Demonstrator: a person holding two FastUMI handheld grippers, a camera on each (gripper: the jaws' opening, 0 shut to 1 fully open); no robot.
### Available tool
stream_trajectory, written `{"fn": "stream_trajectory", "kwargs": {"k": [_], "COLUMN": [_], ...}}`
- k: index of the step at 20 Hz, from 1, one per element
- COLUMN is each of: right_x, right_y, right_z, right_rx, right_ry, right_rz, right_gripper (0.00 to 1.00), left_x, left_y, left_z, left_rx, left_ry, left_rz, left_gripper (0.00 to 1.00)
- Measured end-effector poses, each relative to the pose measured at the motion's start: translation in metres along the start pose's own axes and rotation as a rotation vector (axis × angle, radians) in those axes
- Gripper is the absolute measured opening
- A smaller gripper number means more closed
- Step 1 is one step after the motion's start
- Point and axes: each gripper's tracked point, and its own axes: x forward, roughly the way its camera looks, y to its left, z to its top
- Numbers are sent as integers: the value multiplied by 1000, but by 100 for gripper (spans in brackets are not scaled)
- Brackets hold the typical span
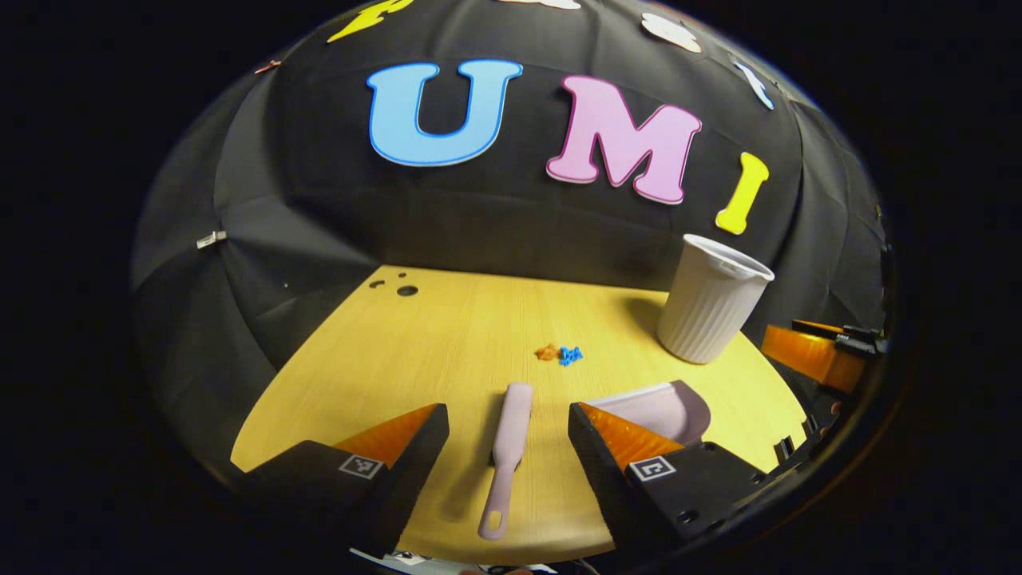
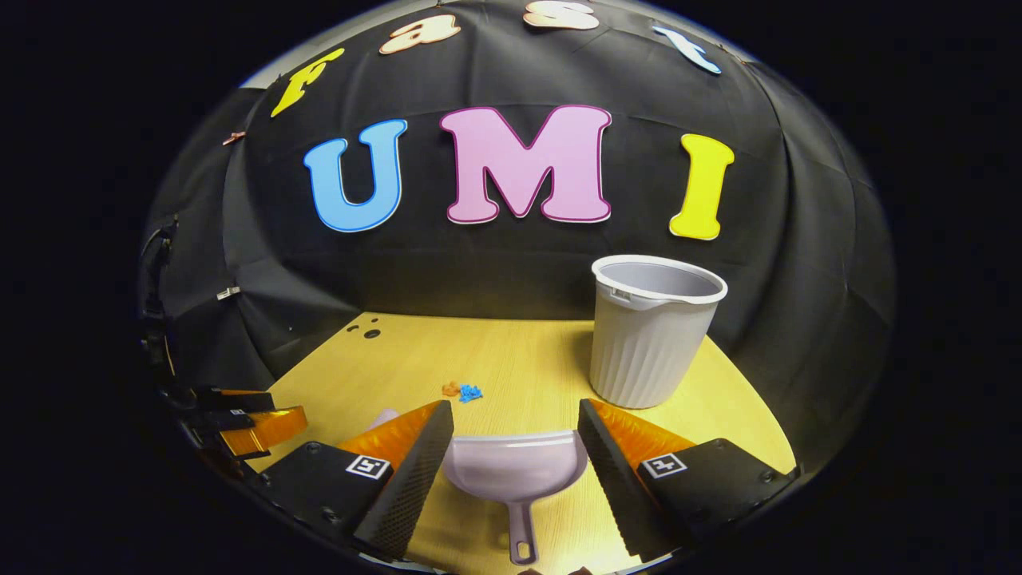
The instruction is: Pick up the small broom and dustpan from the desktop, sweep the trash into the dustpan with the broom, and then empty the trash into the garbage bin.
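Lying flat on desk (image 1: 447,335): broom (image 1: 506,447) btwn wide-open left gripper (image 1: 509,435) fingers, untouched. Right gripper (image 2: 516,443) also wide, dustpan (image 2: 515,475) btwn fingers. Trash (image 1: 560,353) near bin (image 2: 651,335).

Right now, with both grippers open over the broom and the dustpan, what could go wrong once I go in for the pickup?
1. The broom lies flat on the desktop between the open left gripper fingers; its thin handle could slip or twist in the grasp.
2. The dustpan handle is short, so the open right gripper may push it away.
3. The trash is light and small; a hard sweep may scatter it toward the garbage bin.
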Motion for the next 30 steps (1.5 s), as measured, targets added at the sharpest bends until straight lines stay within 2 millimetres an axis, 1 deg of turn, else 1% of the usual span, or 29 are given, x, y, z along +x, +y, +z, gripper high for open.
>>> {"fn": "stream_trajectory", "kwargs": {"k": [3,7,9,12,13,14,17,19,20,21,22,25,26,28,29,30], "right_x": [2,7,9,12,13,14,17,21,22,24,25,27,27,28,28,28], "right_y": [2,3,3,3,3,1,0,-3,-4,-6,-8,-14,-14,-14,-13,-14], "right_z": [-10,-27,-36,-51,-55,-60,-74,-90,-96,-102,-108,-121,-125,-132,-135,-138], "right_rx": [7,13,21,38,43,45,30,44,55,63,66,65,69,80,83,83], "right_ry": [30,81,106,149,162,172,198,239,258,276,293,338,354,382,393,404], "right_rz": [20,42,47,59,63,65,68,65,63,59,53,38,38,37,35,33], "right_gripper": [98,98,98,98,99,99,99,99,99,99,99,99,99,100,100,99], "left_x": [15,34,43,56,60,64,76,85,88,90,93,102,101,103,104,104], "left_y": [6,11,12,18,22,25,26,25,24,22,21,18,17,8,3,1], "left_z": [-18,-58,-73,-97,-104,-109,-123,-133,-136,-138,-138,-137,-136,-139,-138,-139], "left_rx": [19,46,38,-2,-7,-7,-9,29,41,51,70,143,171,207,210,217], "left_ry": [80,245,311,420,451,479,551,601,616,626,629,634,632,624,616,608], "left_rz": [-1,-23,-39,-40,-35,-29,-22,-22,-20,-20,-11,-8,-4,-22,-28,-28], "left_gripper": [96,95,95,95,96,96,95,95,89,94,94,88,87,82,77,67]}}
